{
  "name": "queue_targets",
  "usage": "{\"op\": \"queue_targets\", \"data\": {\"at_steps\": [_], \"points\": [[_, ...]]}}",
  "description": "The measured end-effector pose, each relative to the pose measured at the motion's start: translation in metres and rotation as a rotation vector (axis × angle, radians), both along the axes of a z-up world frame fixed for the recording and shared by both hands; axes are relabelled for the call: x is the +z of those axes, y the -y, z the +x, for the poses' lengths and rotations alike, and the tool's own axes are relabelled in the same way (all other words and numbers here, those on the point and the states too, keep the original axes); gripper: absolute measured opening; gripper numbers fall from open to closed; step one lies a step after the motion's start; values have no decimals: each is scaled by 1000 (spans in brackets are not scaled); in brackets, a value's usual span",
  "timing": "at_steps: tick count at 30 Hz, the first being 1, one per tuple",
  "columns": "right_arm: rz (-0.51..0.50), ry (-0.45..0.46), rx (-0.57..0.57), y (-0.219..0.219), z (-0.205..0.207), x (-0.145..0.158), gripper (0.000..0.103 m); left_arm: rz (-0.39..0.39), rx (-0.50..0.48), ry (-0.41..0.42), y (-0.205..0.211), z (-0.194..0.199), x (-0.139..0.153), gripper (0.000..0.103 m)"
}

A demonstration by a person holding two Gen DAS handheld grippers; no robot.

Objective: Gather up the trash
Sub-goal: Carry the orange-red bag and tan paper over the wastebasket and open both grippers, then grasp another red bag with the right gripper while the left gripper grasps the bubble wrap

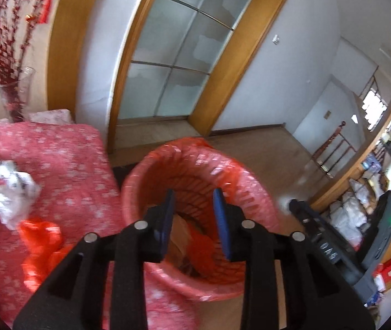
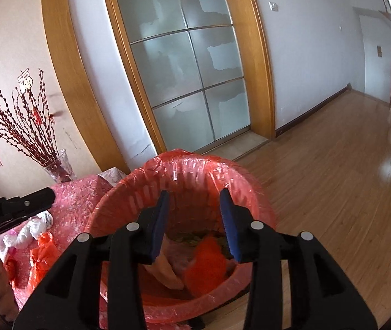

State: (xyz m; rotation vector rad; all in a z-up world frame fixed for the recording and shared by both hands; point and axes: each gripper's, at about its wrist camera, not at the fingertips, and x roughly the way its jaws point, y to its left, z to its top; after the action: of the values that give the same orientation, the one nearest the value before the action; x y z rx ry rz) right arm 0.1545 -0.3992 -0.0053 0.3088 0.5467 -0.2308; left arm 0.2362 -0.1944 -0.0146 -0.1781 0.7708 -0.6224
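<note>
Both grippers, left (image 1: pixel 194 214) and right (image 2: pixel 194 217), hung over the red-lined bin (image 2: pixel 129 189), jaws apart and empty. Crumpled white paper (image 1: pixel 5 192) (beside an orange bag (image 1: pixel 41 236)) lay on the table (image 1: pixel 71 159).

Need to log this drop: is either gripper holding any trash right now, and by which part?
Nothing is held. The left gripper and right gripper both hang open and empty above the red-lined bin.

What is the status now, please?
Left gripper and right gripper open, empty, over red-lined trash basket. Crumpled white paper and orange plastic bag remain on pink tablecloth. Nothing blocking.
</note>
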Motion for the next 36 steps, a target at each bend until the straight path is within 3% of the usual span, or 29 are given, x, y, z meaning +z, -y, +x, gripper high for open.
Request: {"op": "queue_targets", "data": {"at_steps": [9, 18, 30, 32, 34, 36], "points": [[-108, 10, 54, -32, -4, 12, 42, 117, 129, 109, -55, -29, 6, 42], [-141, 14, 218, -97, 4, 18, 42, 147, 274, 171, -135, -63, 23, 47], [-101, -61, 460, -206, 32, -7, 42, 181, 572, 143, -276, -91, 10, 53], [-95, -87, 483, -220, 38, -16, 48, 195, 610, 136, -293, -96, 4, 54], [-106, -99, 487, -234, 41, -24, 67, 199, 635, 117, -308, -98, -2, 54], [-121, -110, 496, -246, 45, -31, 68, 195, 657, 96, -322, -99, -9, 54]]}}
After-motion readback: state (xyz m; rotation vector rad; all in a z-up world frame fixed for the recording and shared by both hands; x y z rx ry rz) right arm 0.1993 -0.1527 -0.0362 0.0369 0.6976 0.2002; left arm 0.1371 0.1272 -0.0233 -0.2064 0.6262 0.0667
